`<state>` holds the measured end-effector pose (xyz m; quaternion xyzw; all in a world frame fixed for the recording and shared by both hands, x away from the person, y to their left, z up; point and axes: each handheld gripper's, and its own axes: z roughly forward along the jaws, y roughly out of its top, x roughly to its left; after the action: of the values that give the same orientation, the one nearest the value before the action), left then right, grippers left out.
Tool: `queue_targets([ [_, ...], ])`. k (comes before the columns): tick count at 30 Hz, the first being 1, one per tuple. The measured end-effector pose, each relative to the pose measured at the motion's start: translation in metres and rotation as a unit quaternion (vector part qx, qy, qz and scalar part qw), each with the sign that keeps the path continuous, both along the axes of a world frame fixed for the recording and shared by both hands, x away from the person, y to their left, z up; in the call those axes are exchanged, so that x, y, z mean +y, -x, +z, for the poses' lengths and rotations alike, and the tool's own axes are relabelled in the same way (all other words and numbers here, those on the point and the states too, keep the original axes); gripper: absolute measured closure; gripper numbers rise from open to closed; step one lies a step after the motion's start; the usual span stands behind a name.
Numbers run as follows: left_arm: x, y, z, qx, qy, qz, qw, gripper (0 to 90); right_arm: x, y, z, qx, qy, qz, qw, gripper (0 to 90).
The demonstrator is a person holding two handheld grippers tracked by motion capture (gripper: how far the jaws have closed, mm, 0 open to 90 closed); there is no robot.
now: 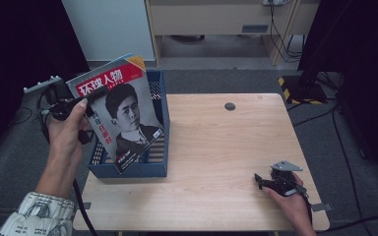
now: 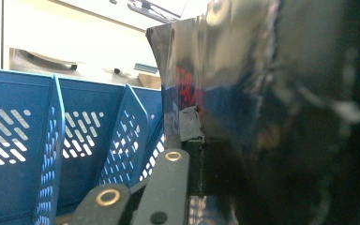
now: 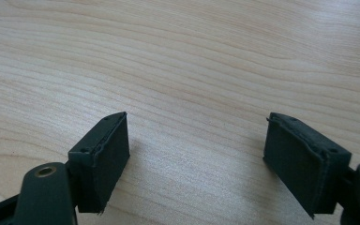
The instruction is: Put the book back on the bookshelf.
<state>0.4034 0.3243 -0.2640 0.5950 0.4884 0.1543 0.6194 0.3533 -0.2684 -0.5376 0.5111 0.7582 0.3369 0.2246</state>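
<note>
Magazine held over the file box, not yet filed.
Left gripper (image 1: 84, 102) clamps the magazine (image 1: 123, 110) above the blue file box (image 1: 158, 118); next, lower it into a slot. Right gripper (image 3: 197, 159) rests wide open and empty on the worktop (image 1: 216, 147).

I work in an office-like lab: grey carpet (image 1: 211, 78), loose cables (image 1: 280, 39), pale cabinets (image 1: 211, 17) behind my wooden bench (image 1: 216, 147).

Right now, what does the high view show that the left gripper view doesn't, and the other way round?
High view alone: the magazine cover with its red title band and portrait, the wooden table, and the right gripper open near its right front corner. Left gripper view alone: the slotted dividers inside the blue file rack close up. Both: the left gripper, shut on the magazine's edge, holding it above the rack.
</note>
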Motion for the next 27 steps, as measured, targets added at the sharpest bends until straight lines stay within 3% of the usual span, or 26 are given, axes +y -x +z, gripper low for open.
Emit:
queue_targets([
  [14, 0.01, 0.004, 0.004, -0.003, -0.004, 0.011, 0.9999, 86.9, 0.0, 0.0, 0.0, 0.0, 0.0, 0.001, 1.0, 22.6],
  [27, 0.021, 0.003, 0.007, -0.007, 0.006, 0.018, 0.9998, 86.9, 0.0, 0.0, 0.0, 0.0, -0.001, 0.001, 1.0, 22.6],
])
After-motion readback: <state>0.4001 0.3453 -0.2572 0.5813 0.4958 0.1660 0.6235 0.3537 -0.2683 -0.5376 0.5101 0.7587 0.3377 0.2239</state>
